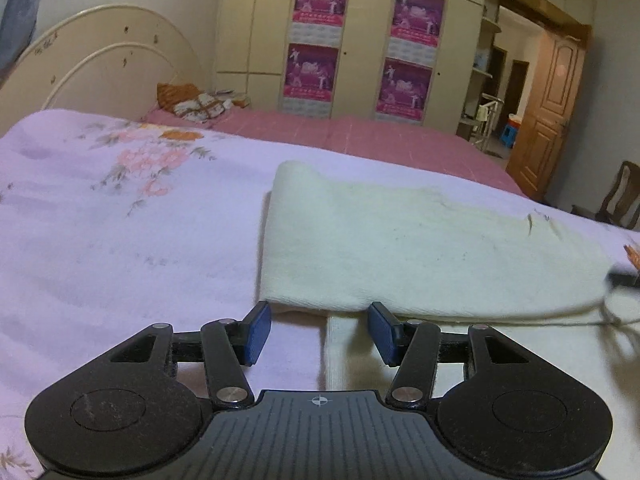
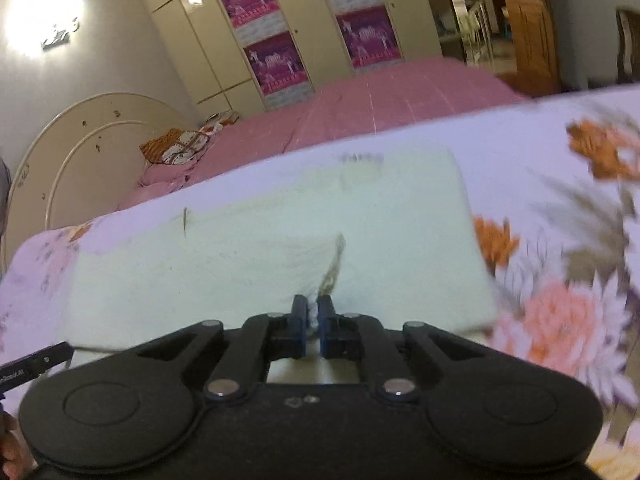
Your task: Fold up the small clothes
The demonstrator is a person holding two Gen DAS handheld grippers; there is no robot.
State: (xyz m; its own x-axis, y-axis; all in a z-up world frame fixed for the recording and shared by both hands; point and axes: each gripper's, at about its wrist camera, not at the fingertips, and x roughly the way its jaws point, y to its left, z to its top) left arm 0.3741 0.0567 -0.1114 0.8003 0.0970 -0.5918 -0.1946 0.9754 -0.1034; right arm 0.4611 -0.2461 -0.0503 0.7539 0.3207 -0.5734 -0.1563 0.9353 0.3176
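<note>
A cream knit garment (image 1: 420,248) lies folded on the floral lilac sheet (image 1: 120,220). My left gripper (image 1: 318,332) is open just in front of its near folded edge, with its blue pads (image 1: 258,334) on either side of a lower layer. In the right wrist view the same garment (image 2: 260,248) spreads ahead. My right gripper (image 2: 314,324) is shut on a pinch of its cream fabric and pulls a ridge up in it.
A pink bedspread (image 1: 360,136) lies beyond the sheet, with a patterned pillow (image 1: 192,102) by the curved headboard (image 1: 100,68). Cream wardrobes with pink posters (image 1: 312,44) stand behind. A wooden door (image 1: 556,108) is at the right.
</note>
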